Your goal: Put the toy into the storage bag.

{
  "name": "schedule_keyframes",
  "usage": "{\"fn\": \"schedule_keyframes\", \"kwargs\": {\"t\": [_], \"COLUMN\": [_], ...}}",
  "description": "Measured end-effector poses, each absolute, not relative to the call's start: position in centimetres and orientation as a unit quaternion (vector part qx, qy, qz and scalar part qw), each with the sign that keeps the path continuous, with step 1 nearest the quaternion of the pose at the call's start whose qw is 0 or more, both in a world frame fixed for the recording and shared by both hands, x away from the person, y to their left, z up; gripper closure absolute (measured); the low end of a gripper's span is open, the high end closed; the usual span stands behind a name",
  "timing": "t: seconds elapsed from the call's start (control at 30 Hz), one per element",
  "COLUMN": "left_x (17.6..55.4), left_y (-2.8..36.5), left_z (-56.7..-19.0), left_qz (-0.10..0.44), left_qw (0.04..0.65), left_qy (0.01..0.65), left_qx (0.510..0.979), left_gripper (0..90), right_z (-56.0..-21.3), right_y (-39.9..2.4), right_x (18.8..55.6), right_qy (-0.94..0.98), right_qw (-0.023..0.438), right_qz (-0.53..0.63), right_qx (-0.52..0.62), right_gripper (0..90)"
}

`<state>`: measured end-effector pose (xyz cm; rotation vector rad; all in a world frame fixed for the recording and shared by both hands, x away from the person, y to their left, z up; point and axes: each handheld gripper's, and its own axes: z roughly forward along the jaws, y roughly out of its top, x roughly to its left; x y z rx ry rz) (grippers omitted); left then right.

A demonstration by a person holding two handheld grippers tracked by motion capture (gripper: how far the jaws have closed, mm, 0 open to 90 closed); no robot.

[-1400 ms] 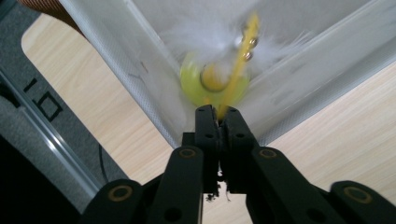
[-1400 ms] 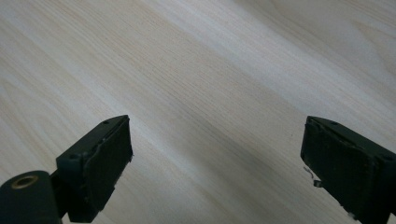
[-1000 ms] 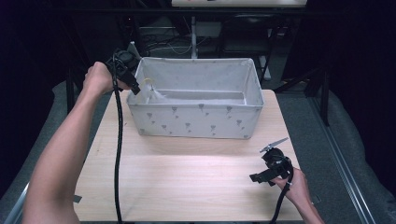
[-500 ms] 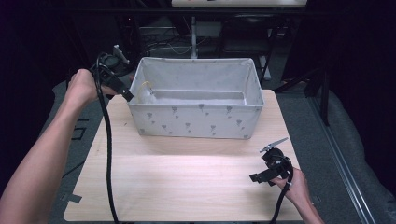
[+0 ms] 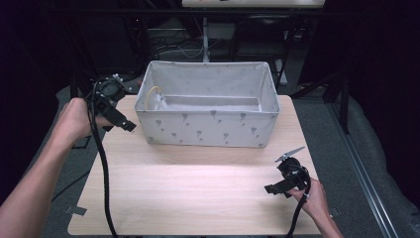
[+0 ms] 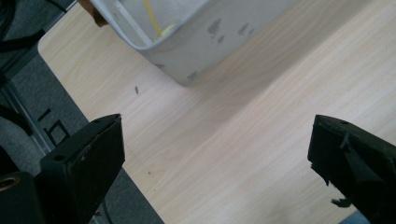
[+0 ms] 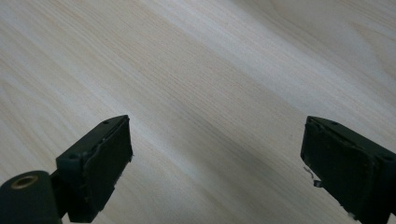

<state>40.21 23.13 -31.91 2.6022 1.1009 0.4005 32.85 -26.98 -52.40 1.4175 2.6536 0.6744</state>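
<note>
A grey fabric bin with a small dark pattern stands at the back middle of the wooden table. A thin yellow loop lies against its inner left wall and shows as the yellow loop in the left gripper view. My left gripper hovers just left of the bin's front left corner. Its jaws have just been opening, and over the bare wood my left gripper holds nothing. My right gripper rests near the table's front right, and my right gripper is open over plain wood.
The bin's corner lies ahead of the left jaws. Black cables trail from both grippers toward the table's near edge. Grey floor and dark stands surround the table, with cables behind the bin.
The left hand has drawn away from the bin's left rim, moving left and nearer, and its jaws have spread. The right hand has stayed put.
</note>
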Motion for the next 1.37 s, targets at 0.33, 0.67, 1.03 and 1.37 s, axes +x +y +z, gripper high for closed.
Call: {"fn": "schedule_keyframes", "kwargs": {"t": [0.33,0.67,1.03,1.37], "left_x": [36.5,33.8,31.6,31.1], "left_y": [23.5,24.0,25.1,26.1], "left_z": [-35.4,-40.2,-47.2,-50.8], "left_qz": [0.129,0.105,0.089,0.077], "left_qw": [0.129,0.127,0.132,0.137], "left_qy": [0.369,0.374,0.405,0.425], "left_qx": [0.912,0.913,0.900,0.891], "left_gripper": [1.5,0.5,0.4,0.2], "right_z": [-52.4,-52.5,-52.5,-52.6], "right_y": [-26.9,-26.8,-26.8,-26.7], "right_x": [32.8,32.8,32.8,32.8], "right_qy": [0.862,0.860,0.865,0.863], "right_qw": [0.034,0.033,0.031,0.031], "right_qz": [0.214,0.217,0.211,0.211], "right_qx": [0.459,0.460,0.454,0.457], "right_gripper": [8.5,8.5,8.6,8.5]}}
